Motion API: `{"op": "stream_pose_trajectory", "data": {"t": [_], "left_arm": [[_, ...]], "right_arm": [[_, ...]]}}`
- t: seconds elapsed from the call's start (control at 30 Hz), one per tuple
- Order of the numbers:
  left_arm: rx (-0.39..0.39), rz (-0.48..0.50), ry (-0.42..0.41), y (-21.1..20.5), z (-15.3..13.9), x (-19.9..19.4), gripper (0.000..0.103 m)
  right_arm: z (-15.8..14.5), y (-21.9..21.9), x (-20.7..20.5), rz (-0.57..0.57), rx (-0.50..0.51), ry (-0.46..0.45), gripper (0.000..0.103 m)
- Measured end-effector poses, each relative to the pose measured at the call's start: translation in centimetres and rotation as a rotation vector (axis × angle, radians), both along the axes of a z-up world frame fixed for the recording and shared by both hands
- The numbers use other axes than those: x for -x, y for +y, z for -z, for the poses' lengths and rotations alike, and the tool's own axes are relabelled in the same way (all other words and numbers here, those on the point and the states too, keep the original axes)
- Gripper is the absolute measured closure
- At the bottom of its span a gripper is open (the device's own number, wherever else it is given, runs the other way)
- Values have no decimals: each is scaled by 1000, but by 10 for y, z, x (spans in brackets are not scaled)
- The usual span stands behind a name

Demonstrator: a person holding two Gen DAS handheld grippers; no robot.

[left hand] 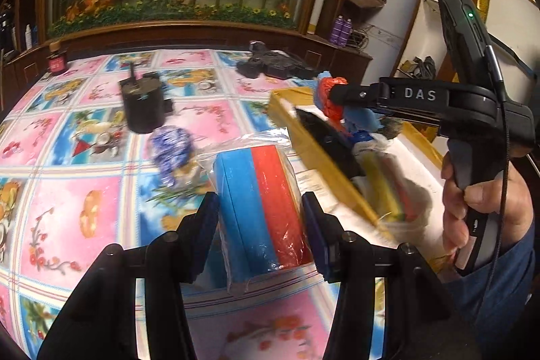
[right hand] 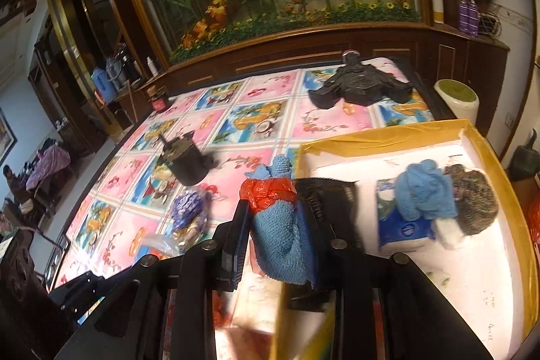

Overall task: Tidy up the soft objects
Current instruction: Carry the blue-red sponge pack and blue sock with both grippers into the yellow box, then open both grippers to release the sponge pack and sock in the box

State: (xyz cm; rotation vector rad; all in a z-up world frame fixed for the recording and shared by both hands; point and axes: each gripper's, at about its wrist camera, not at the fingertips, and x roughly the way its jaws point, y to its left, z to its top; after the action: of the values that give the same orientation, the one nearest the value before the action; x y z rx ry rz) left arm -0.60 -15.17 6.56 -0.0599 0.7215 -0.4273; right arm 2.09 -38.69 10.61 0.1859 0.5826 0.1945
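A clear bag of blue and red sponges (left hand: 263, 191) sits between the pads of my left gripper (left hand: 261, 221), which is shut on it just above the flowered tablecloth. My right gripper (right hand: 275, 218) is shut on a blue knitted cloth (right hand: 280, 235) bound with red plastic, held over the near left corner of the yellow-rimmed white box (right hand: 381, 130). From the left wrist view this right gripper (left hand: 332, 95) hangs above the box (left hand: 303, 134) with the cloth (left hand: 362, 118) dangling. A blue-and-white patterned bundle (left hand: 172, 147) lies loose on the table.
The box holds a blue towel (right hand: 425, 191), a tissue pack (right hand: 401, 231), a dark mottled item (right hand: 476, 201) and a black object (right hand: 330, 194). On the table stand a black cylinder (left hand: 143, 107), a black winged object (left hand: 270, 64) and a small jar (left hand: 57, 59). A hand (left hand: 472, 201) grips the right handle.
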Motion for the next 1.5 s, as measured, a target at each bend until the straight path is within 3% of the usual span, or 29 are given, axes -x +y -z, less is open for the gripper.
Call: {"op": "stream_pose_trajectory", "data": {"t": [0.37, 0.63, 1.0, 1.5], "left_arm": [[-7, 200, 3, -102, -27, 9, 55], [-52, 273, 30, -158, -14, 13, 55], [-99, 286, 47, -183, 2, 12, 55], [-120, 288, 33, -185, 5, 17, 51]], "right_arm": [[-3, -70, 34, 161, -83, -28, 76], [14, -118, 66, 255, -129, -6, 75], [20, -130, 55, 274, -89, 135, 75], [20, -138, 47, 291, -100, 141, 65]]}}
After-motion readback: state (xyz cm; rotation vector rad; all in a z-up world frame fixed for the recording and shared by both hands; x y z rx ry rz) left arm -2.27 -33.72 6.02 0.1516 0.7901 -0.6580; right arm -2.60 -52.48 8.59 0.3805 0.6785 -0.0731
